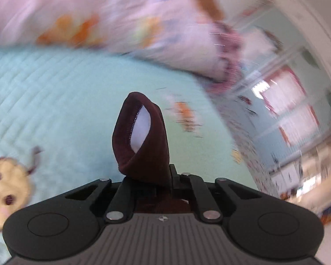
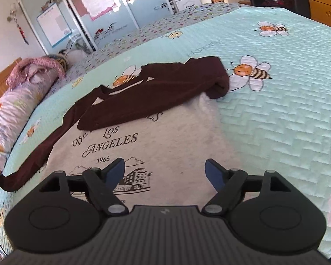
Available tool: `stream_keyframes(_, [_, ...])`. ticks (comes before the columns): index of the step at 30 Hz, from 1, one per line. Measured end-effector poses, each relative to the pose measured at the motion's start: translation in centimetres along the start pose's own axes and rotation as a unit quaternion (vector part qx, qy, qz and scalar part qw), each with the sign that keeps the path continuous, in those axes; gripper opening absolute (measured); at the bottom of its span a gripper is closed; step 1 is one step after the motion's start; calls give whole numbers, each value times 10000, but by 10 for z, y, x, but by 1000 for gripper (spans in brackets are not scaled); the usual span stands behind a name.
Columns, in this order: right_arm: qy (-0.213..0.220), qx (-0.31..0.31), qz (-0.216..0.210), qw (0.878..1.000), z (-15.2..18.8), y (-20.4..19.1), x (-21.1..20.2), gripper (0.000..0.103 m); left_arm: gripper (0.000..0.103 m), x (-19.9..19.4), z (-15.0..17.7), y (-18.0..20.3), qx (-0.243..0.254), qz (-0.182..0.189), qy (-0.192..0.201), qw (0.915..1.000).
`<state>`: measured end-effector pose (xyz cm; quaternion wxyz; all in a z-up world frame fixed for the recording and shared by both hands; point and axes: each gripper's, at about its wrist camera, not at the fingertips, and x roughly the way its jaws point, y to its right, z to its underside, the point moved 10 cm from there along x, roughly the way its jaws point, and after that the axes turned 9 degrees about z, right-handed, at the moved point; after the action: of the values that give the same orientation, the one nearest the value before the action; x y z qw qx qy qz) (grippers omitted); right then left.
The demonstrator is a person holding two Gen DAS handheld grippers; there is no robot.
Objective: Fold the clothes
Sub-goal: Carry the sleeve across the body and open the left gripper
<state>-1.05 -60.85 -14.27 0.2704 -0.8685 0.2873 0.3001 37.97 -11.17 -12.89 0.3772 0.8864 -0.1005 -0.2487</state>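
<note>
A grey T-shirt (image 2: 165, 137) with dark brown sleeves and "Los Angeles 1966" print lies flat on the light blue bee-patterned bedspread (image 2: 286, 110). Its right brown sleeve (image 2: 156, 92) is folded across the chest. The left sleeve (image 2: 44, 145) stretches toward the bed's left edge. My right gripper (image 2: 164, 172) hovers open over the shirt's lower part, blue pads (image 2: 214, 172) wide apart. In the blurred left wrist view, my left gripper (image 1: 147, 176) is shut on the brown sleeve cuff (image 1: 141, 139), which stands up as a loop above the fingers.
A rolled pink floral quilt (image 2: 13, 114) lies along the headboard side, also seen as a blurred quilt (image 1: 99, 17) in the left wrist view. Glass wardrobe doors (image 2: 88, 11) stand behind the bed, and a wooden dresser (image 2: 324, 2) stands at far right.
</note>
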Motion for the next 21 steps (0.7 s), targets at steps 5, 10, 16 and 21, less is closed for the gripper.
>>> stream_keyframes(5, [88,557,-82,9984,-2,33,-3,83,7,0,26,140,1654,475,76,9851])
stream_keyframes(10, [206,1136,-191,9931,-1,67,-5,83,7,16,123,263,3425,869,-289,9350])
stream_keyframes(16, [277,1756,-227,9838,6,106,-8,84,8,55,304,369,5472,1128,-1156,8213])
stream_keyframes(21, [200,2094,-369,9769,21,124,-4,84,8,64,411,362,6400,1174,-1537,7436])
